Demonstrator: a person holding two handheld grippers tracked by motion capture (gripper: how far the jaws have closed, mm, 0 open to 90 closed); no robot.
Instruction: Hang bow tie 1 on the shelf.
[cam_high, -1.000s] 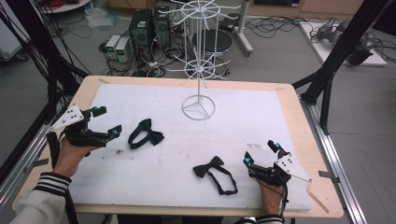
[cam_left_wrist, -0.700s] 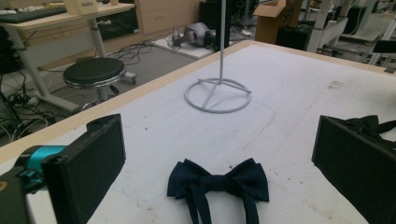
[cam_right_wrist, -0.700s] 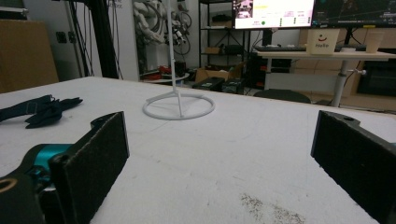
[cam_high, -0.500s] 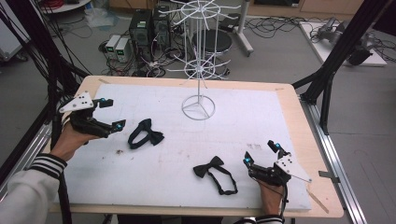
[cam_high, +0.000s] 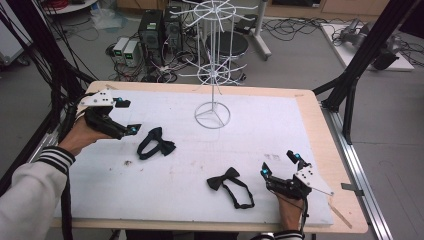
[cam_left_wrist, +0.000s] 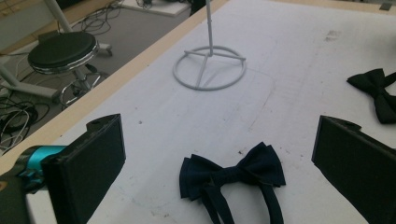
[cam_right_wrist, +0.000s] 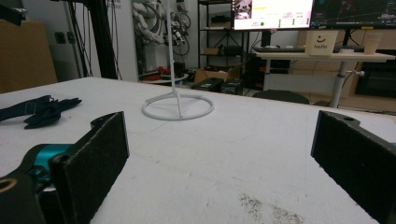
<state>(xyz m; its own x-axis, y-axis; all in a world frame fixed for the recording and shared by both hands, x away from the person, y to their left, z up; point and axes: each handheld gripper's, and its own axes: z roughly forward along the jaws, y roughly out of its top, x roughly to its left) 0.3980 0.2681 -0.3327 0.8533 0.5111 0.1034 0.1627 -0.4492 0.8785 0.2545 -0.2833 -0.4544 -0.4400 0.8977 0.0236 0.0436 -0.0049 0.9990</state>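
Above the bow tie (cam_high: 156, 143), the spread left tool (cam_high: 127, 116) has moved farther forward.

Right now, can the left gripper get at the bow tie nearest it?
Probably yes. The left gripper hangs open beside the dark bow tie, which lies flat between its jaws in the left gripper view, nothing between them.

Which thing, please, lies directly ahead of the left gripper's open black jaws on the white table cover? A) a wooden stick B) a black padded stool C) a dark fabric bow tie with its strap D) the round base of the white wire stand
C: in the left gripper view the dark fabric bow tie lies between and just beyond the open jaws of the left gripper, with the white wire stand farther off.
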